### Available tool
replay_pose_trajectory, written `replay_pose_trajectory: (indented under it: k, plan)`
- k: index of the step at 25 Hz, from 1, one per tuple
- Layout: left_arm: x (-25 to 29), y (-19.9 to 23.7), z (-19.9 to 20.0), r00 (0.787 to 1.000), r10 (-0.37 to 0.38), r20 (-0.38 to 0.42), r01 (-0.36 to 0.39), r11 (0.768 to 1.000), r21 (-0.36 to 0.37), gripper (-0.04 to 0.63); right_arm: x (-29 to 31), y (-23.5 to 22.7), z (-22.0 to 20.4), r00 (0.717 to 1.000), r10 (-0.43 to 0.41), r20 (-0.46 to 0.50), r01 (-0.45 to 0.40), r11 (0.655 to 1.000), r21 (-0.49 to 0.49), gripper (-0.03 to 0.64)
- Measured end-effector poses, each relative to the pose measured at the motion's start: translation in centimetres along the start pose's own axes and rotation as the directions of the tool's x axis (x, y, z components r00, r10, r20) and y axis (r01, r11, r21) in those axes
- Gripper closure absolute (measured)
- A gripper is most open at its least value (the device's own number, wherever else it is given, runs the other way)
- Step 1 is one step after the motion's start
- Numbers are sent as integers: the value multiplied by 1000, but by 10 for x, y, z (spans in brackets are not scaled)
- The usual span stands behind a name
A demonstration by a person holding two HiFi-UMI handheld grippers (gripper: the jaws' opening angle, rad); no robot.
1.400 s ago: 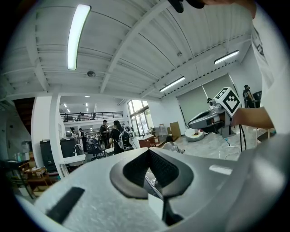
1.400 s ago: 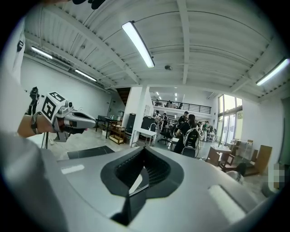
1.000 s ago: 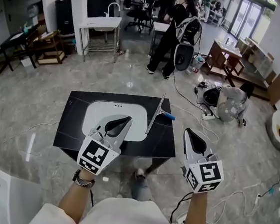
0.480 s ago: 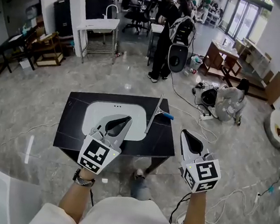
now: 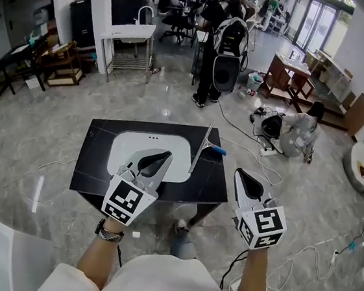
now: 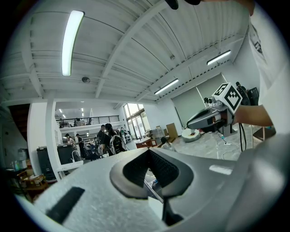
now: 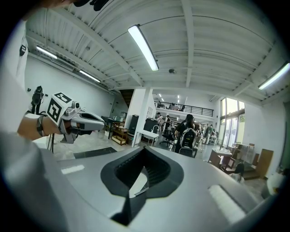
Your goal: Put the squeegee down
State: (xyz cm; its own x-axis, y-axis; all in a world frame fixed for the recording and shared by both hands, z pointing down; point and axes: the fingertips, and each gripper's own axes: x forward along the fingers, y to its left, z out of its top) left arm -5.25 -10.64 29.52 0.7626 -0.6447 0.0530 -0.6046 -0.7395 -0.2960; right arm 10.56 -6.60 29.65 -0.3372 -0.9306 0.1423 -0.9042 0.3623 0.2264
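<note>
Squeegee (image 5: 201, 149) rests on black table (image 5: 91, 172) (grey stone floor (image 5: 39, 135) beneath).

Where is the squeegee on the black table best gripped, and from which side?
Probably by its blue handle, coming from the right with the right claw: the handle sticks out sideways from the long thin blade, away from the basin.
</note>
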Motion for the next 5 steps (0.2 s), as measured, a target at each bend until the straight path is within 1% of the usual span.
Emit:
replay_pose_trajectory:
  k: [5]
  plan:
    - [1, 2, 0, 1000, -3, -6, 3, 1000, -4, 597, 1, -1, -1, 1000, -1, -9, 1, 1000, 3, 612]
